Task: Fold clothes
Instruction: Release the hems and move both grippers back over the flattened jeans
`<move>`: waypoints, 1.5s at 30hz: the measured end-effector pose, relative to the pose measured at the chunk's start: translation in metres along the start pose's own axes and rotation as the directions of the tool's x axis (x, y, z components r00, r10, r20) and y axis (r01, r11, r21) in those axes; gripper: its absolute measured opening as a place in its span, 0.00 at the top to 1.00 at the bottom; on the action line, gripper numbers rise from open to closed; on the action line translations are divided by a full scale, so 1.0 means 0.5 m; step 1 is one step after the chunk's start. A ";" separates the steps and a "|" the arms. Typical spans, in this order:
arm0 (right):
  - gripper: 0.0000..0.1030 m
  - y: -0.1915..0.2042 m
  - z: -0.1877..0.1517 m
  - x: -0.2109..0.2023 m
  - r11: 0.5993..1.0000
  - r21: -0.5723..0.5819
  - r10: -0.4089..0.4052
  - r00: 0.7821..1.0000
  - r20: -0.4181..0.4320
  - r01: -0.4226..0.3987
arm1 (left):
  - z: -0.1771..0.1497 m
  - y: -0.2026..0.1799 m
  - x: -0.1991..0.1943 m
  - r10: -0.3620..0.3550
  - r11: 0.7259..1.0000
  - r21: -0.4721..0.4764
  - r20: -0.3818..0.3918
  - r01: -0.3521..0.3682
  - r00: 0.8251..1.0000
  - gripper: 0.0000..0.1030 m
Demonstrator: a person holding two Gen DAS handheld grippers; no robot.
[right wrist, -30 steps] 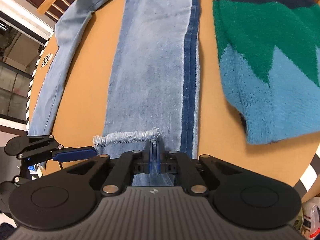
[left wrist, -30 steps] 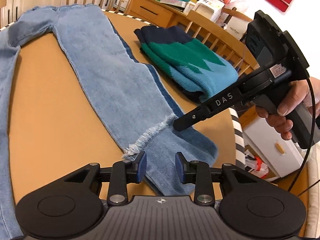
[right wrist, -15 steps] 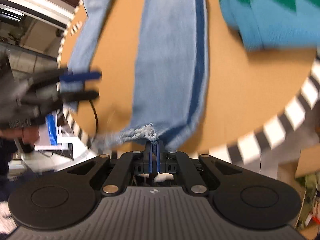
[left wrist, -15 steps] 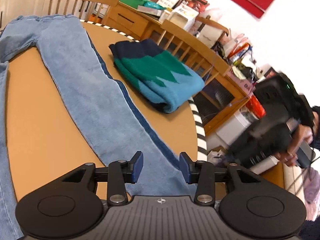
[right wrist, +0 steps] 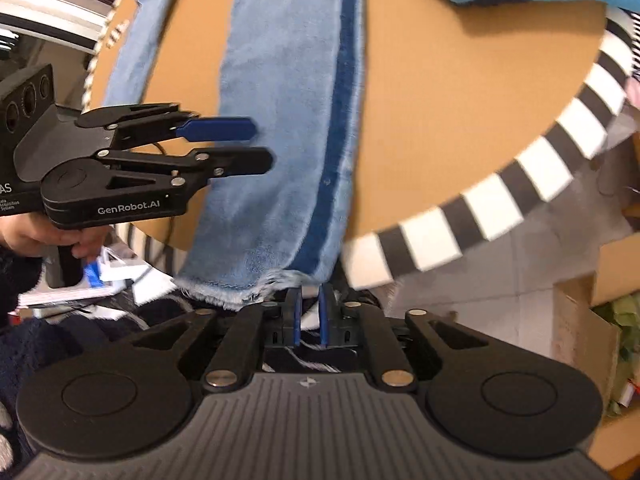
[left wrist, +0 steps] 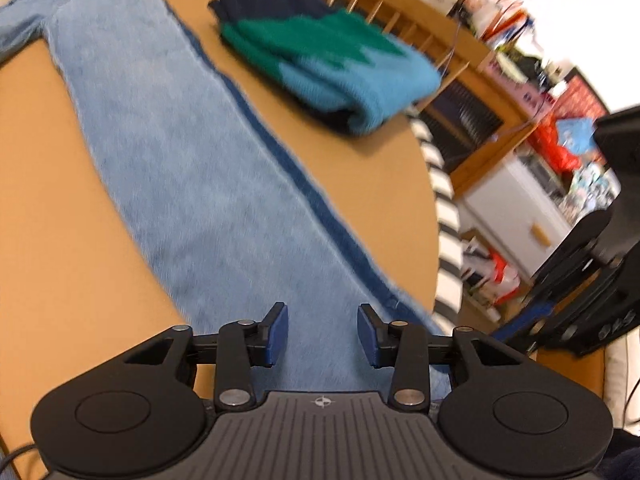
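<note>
Round brown tabletop (left wrist: 368, 184) with a striped edge carries jeans (left wrist: 192, 168) and a folded sweater (left wrist: 336, 68). "GenRobot.AI" marks the left gripper (right wrist: 240, 146), its fingers apart and closing above the denim; the right gripper (right wrist: 309, 312) is opening beside the frayed hem (right wrist: 240, 286).

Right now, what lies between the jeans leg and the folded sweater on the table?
Only bare tabletop. In the left wrist view a strip of it separates the jeans leg, with its dark side seam, from the folded sweater; nothing sits there.
</note>
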State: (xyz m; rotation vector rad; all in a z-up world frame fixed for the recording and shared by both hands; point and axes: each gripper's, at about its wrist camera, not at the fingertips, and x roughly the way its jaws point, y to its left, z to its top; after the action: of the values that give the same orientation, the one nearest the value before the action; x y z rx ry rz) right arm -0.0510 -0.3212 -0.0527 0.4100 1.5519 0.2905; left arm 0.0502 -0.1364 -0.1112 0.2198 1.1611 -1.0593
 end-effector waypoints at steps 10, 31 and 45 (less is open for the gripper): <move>0.80 0.065 0.105 0.020 0.976 -0.180 -0.074 0.961 0.267 0.125 | -0.021 -0.008 -0.005 0.025 0.999 -0.025 -0.003 -0.025 1.000 0.62; 0.79 0.233 0.143 0.076 0.972 -0.234 0.059 0.916 0.396 0.039 | -0.118 0.186 -0.329 0.336 0.927 -0.251 0.226 -0.278 0.914 0.54; 0.78 0.477 0.222 0.270 0.993 -0.113 0.067 0.920 0.386 -0.025 | -0.240 0.410 -0.391 0.361 0.894 -0.305 0.055 -0.329 0.931 0.57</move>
State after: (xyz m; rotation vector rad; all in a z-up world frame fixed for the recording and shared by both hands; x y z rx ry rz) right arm 0.0786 -0.0564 -0.0750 0.3936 1.1321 0.3061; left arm 0.1310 0.1583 -0.0754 0.1269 1.1127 -0.5697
